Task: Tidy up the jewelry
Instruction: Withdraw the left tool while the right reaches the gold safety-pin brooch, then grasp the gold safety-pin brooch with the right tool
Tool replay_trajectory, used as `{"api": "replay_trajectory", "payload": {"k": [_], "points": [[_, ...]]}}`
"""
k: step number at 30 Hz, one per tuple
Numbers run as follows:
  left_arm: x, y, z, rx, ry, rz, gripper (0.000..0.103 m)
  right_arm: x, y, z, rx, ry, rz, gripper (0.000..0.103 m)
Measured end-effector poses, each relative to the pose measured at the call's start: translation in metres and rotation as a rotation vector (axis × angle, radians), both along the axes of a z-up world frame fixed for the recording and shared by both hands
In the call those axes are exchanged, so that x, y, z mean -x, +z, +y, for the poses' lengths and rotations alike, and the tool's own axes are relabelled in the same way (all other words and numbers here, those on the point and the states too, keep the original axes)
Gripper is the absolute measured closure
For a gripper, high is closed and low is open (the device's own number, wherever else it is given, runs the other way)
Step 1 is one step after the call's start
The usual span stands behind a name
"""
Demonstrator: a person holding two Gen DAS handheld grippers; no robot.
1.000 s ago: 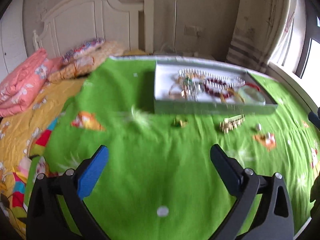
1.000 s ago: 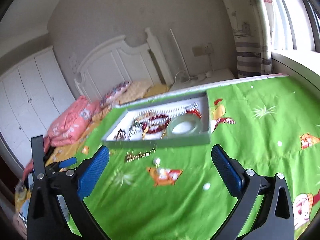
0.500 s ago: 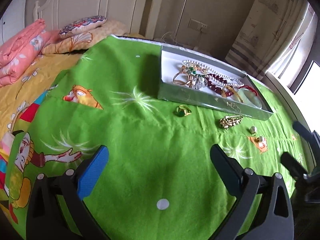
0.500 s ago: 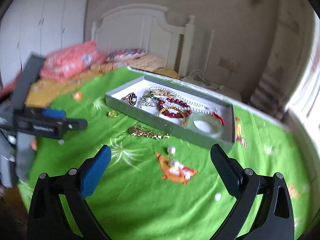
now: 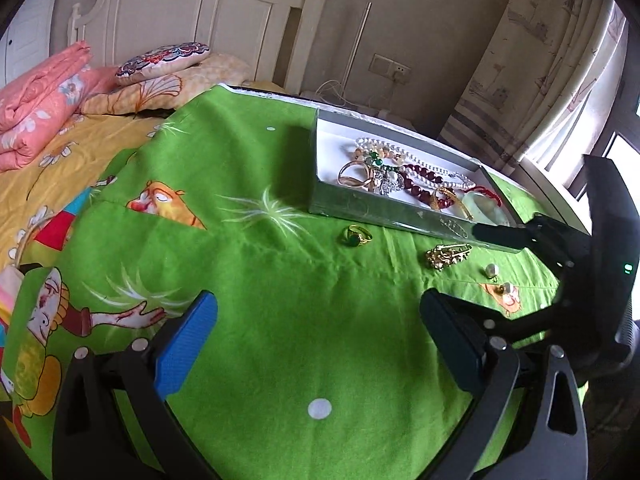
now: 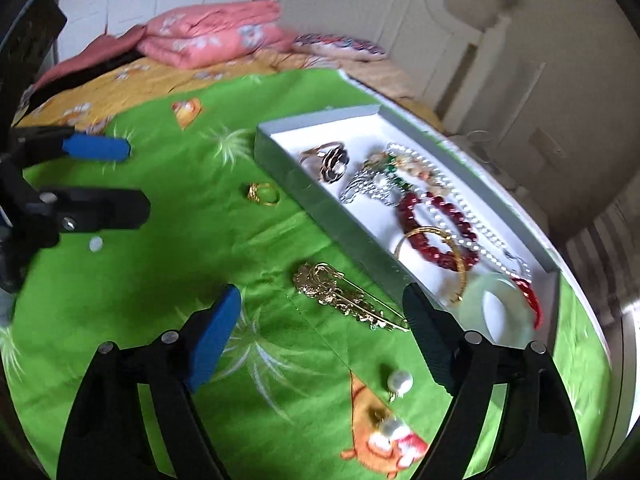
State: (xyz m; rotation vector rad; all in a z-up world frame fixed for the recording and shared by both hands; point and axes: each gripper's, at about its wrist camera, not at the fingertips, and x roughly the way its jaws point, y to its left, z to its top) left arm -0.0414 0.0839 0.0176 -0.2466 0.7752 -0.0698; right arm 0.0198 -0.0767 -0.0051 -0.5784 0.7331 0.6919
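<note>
On the green bedspread (image 5: 280, 280) a gold ring (image 5: 357, 236), a gold brooch (image 5: 447, 255) and two pearl earrings (image 5: 493, 270) lie just beside a grey tray (image 5: 384, 210) of jewelry.

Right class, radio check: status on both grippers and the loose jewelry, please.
Left gripper open, empty. Right gripper closing over gold brooch, no contact yet. Ring and pearl earrings loose beside tray. Nothing in the way.

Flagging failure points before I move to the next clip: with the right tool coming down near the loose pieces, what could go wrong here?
The right tool is closing with nothing between its pads; the gold brooch lies flat on soft green bedding, so the pads may snag cloth. The two pearl earrings nearby could get nudged. The tray wall stands close to one finger.
</note>
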Motion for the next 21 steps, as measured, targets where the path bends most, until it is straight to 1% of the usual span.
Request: {"api": "replay_trajectory", "payload": {"k": [3,6,9,11,12,14,18,19,21], "points": [[-0.001,0.000,0.000,0.002,-0.004,0.003,0.002,-0.009,-0.001,-0.003,-0.032,0.021,0.048,0.023],[-0.002,-0.001,-0.001,0.005,-0.006,0.008,0.002,-0.012,0.000,-0.004,-0.042,0.038,0.069,0.024],[-0.002,-0.001,0.000,0.009,-0.007,0.008,0.002,-0.020,-0.002,-0.008,-0.081,0.025,0.134,0.025],[-0.002,-0.002,0.000,0.011,-0.008,0.011,0.002,-0.023,-0.002,-0.011,-0.105,0.013,0.163,0.035],[-0.002,-0.002,0.000,0.011,-0.008,0.011,0.002,-0.023,-0.002,-0.011,-0.109,0.007,0.162,0.038],[-0.003,-0.002,0.000,0.012,-0.007,0.011,0.002,-0.024,0.000,-0.013,-0.109,-0.001,0.155,0.054],[-0.003,-0.003,0.000,0.015,-0.006,0.012,0.002,-0.019,0.004,-0.014,-0.109,-0.018,0.187,0.056],[-0.003,-0.003,0.000,0.016,-0.006,0.012,0.002,-0.019,0.006,-0.017,-0.149,-0.031,0.233,0.056],[-0.003,-0.003,-0.001,0.016,-0.006,0.012,0.002,-0.027,0.012,-0.030,-0.307,-0.069,0.393,0.067]]}}
